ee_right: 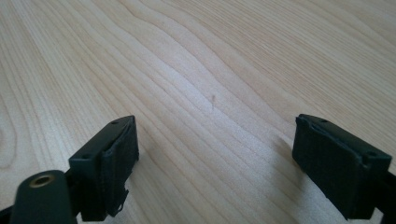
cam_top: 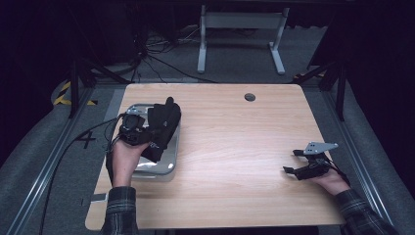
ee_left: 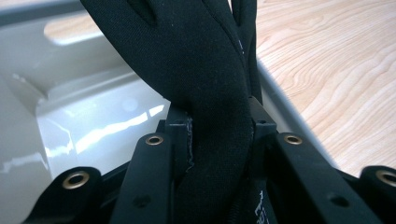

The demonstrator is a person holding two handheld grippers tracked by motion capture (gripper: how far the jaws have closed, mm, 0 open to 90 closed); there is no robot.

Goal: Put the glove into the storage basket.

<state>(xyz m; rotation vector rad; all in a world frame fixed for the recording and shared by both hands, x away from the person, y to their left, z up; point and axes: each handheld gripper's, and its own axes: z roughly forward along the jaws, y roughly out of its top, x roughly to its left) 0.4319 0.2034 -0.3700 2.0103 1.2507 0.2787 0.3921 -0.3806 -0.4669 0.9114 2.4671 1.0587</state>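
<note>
While left tongs (ee_left: pixel 219 135) pinch black glove (ee_left: pixel 205 70) over tray (cam_top: pixel 166 164), right tongs (ee_right: pixel 215 163) gape above table (ee_right: pixel 210 70).

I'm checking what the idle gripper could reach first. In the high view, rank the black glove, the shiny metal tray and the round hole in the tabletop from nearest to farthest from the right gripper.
From the right gripper, at the table's right edge:
1. Round hole in the wooden tabletop, near the far edge.
2. Shiny metal tray, at the left side.
3. Black glove, clamped in the left gripper above that tray.

Tray and glove are nearly level; that order is tentative.
</note>
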